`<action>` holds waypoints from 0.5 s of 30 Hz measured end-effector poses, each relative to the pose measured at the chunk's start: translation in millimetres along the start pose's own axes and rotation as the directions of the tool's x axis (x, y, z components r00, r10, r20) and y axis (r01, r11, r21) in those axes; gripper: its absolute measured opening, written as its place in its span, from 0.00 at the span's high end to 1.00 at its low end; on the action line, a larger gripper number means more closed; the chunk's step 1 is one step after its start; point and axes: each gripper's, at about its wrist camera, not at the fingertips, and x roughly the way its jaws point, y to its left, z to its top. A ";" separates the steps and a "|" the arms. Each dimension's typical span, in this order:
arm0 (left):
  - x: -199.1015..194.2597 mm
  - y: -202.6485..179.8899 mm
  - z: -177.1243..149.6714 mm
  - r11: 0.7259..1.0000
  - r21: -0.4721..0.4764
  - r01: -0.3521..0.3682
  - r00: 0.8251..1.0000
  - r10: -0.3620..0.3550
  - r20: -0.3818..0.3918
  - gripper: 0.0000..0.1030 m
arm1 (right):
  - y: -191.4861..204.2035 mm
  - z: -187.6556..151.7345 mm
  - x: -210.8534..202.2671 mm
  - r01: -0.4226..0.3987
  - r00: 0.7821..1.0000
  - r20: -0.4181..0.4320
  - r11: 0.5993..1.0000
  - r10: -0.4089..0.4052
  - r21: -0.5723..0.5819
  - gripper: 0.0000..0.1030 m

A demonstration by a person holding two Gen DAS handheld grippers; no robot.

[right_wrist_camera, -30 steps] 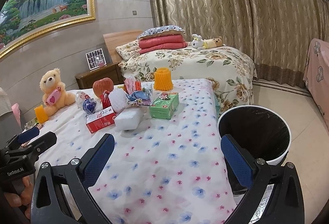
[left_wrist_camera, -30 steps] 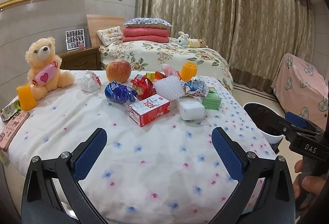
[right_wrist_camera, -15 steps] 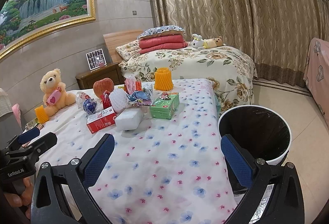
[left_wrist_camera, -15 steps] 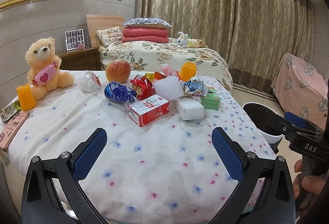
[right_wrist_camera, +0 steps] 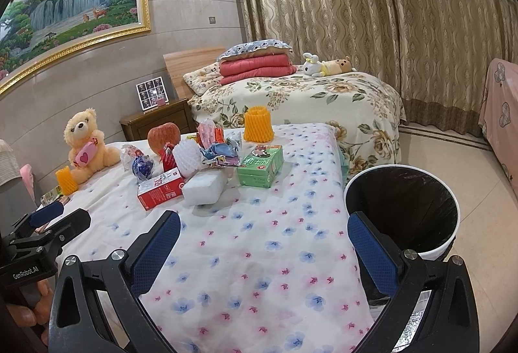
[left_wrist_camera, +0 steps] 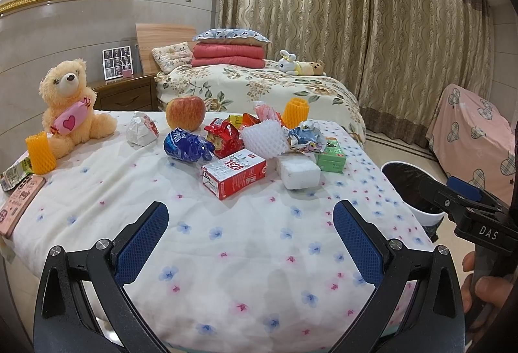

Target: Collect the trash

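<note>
A heap of trash lies mid-bed on the flowered sheet (left_wrist_camera: 226, 243): a red carton (left_wrist_camera: 233, 173), a white foam block (left_wrist_camera: 298, 172), a green carton (left_wrist_camera: 331, 154), a blue wrapper (left_wrist_camera: 186, 146), a red wrapper (left_wrist_camera: 224, 137), white foam netting (left_wrist_camera: 264, 139) and crumpled foil (left_wrist_camera: 304, 135). A white bin with a black liner (right_wrist_camera: 401, 210) stands on the floor right of the bed. My left gripper (left_wrist_camera: 249, 230) is open and empty above the near sheet. My right gripper (right_wrist_camera: 264, 243) is open and empty between bed and bin.
A teddy bear (left_wrist_camera: 68, 104), an apple (left_wrist_camera: 185, 108), two orange net sleeves (left_wrist_camera: 39, 153) (left_wrist_camera: 294, 109) and a pink phone (left_wrist_camera: 19, 204) are on the bed. A second bed (left_wrist_camera: 259, 84) and a nightstand (left_wrist_camera: 124, 94) stand behind. A pink-covered chair (left_wrist_camera: 472, 126) is at right.
Both grippers stay open. The views have barely shifted; the trash heap has drifted slightly in frame.
</note>
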 end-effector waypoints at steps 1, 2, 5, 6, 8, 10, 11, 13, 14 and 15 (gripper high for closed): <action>0.0 -0.5 -0.3 1.000 0.001 0.000 1.000 0.000 0.000 0.00 | -0.3 0.1 0.2 0.000 1.000 0.000 1.000 0.000 0.000 0.00; 0.3 -1.4 -0.9 1.000 0.001 0.000 1.000 0.000 -0.001 0.00 | -0.2 0.1 0.2 0.001 1.000 -0.001 1.000 -0.001 0.000 0.00; -1.3 -1.9 -0.3 1.000 0.002 0.004 1.000 -0.004 -0.003 0.00 | -0.1 0.0 0.1 -0.002 1.000 -0.001 1.000 0.002 0.002 0.00; -1.2 -2.3 -0.6 1.000 0.002 0.004 1.000 -0.004 -0.004 0.00 | 0.2 -0.3 0.5 -0.002 1.000 -0.002 1.000 0.002 0.002 0.00; -1.3 -1.9 -0.5 1.000 0.003 0.006 1.000 -0.006 -0.009 0.00 | 0.4 -0.8 0.9 -0.003 1.000 -0.005 1.000 0.003 0.003 0.00; -0.7 -1.2 -1.1 1.000 0.003 0.008 1.000 -0.008 -0.014 0.00 | 0.6 -1.4 1.5 -0.011 1.000 -0.011 1.000 0.011 0.010 0.00; -0.1 -0.3 -1.4 1.000 0.001 0.009 1.000 -0.009 -0.017 0.00 | 0.8 -1.6 1.9 -0.016 1.000 -0.014 1.000 0.016 0.013 0.00; 2.0 2.7 -1.5 1.000 -0.002 0.006 1.000 -0.006 -0.025 0.00 | 2.1 -1.9 3.1 -0.023 1.000 -0.018 1.000 0.023 0.013 0.00; 3.5 5.2 -1.4 1.000 -0.003 0.003 1.000 -0.003 -0.028 0.00 | 2.0 -2.1 4.1 -0.025 0.999 -0.022 1.000 0.025 0.012 0.00; 5.0 7.4 -1.6 1.000 -0.005 -0.002 0.999 0.002 -0.033 0.00 | 2.8 -2.3 5.6 -0.031 0.999 -0.028 0.999 0.031 0.014 0.00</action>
